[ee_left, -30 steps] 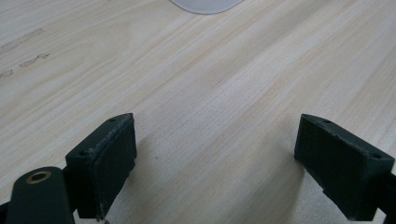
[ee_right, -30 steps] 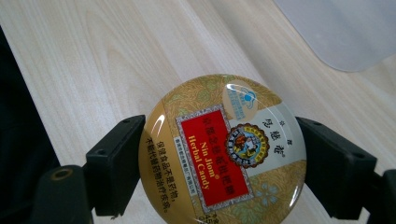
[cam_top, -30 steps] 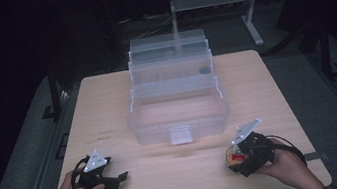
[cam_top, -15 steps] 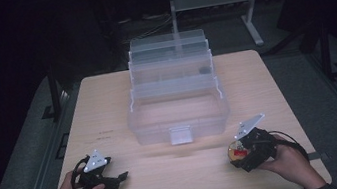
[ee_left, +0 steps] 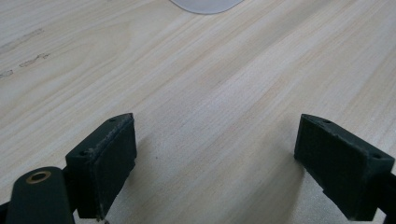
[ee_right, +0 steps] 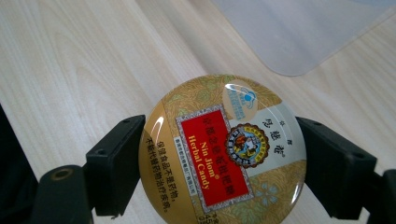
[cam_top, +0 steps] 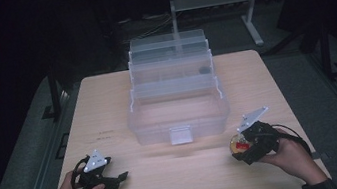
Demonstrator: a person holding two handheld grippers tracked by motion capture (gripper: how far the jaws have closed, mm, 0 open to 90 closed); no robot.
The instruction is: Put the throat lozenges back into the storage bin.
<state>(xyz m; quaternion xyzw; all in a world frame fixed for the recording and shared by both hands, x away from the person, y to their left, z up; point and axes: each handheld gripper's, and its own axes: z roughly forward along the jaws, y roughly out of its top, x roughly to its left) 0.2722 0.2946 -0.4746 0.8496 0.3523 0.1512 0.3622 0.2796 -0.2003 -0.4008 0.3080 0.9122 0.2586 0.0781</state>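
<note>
My right claw point(ee_right: 219, 154) grips a round candy tin point(ee_right: 223, 149) at lower right, above the bench point(cam_top: 106, 98). I'd keep it level toward the clear box point(cam_top: 177, 108). My left claw point(ee_left: 215, 163) rests released, lower left.

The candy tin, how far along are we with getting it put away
Done: the right gripper is shut on the candy tin, and the clear tiered organizer stands open. In hand: the tin sits low near the table's front edge. Left, probably: placing it inside. The left gripper is open.
</note>
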